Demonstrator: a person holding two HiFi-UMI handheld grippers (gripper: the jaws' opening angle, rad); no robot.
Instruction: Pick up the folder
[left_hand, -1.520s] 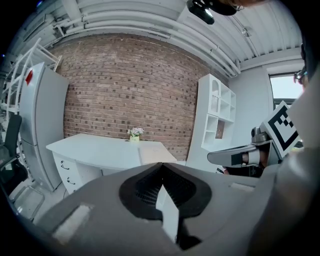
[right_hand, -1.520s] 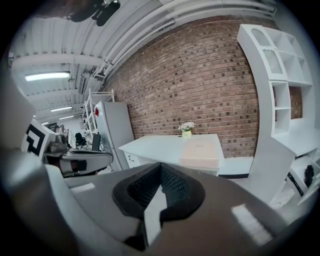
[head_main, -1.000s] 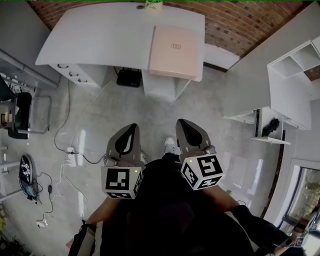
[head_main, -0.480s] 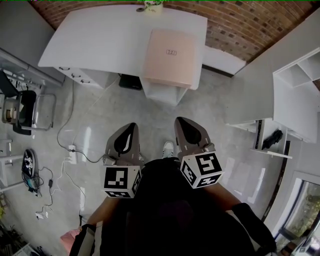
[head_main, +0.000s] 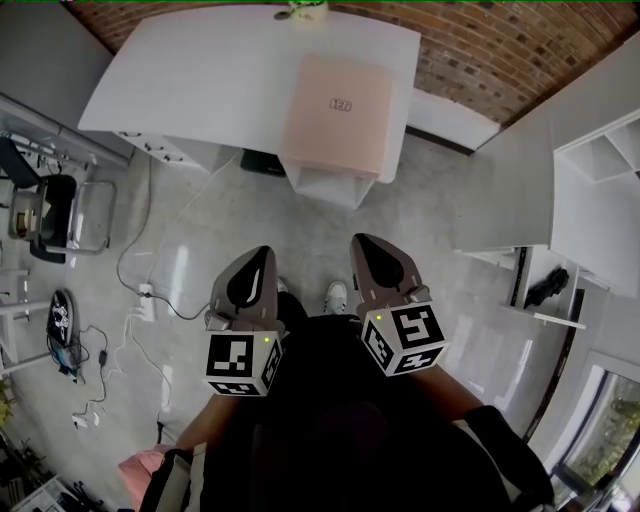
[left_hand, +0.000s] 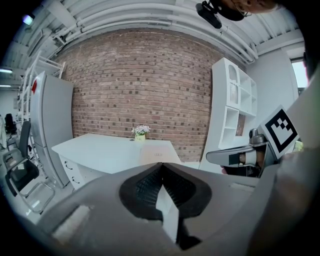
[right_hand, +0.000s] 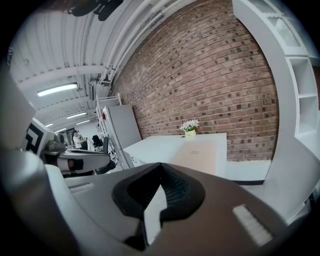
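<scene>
From the head view, the pink folder (head_main: 338, 115) lies flat on the right end of the white desk (head_main: 200, 85), its near edge at the desk's front edge. A small potted plant (head_main: 305, 10) stands at the desk's far edge, by the brick wall (head_main: 480, 50). The left gripper (head_main: 264, 251) and right gripper (head_main: 361, 243) are side by side over the floor, well short of the desk, both pointing toward it. A white shelf unit (head_main: 600, 190) stands to the right of the desk.

In the left gripper view, the jaws are clenched together with nothing between them. The folder (left_hand: 157, 155) rests on the desk (left_hand: 100, 150) ahead, nearer than the plant (left_hand: 140, 132).

In the right gripper view, these jaws are also pressed shut and empty. The folder (right_hand: 197, 156) sits on the desk's near right part, in front of the plant (right_hand: 190, 127).
</scene>
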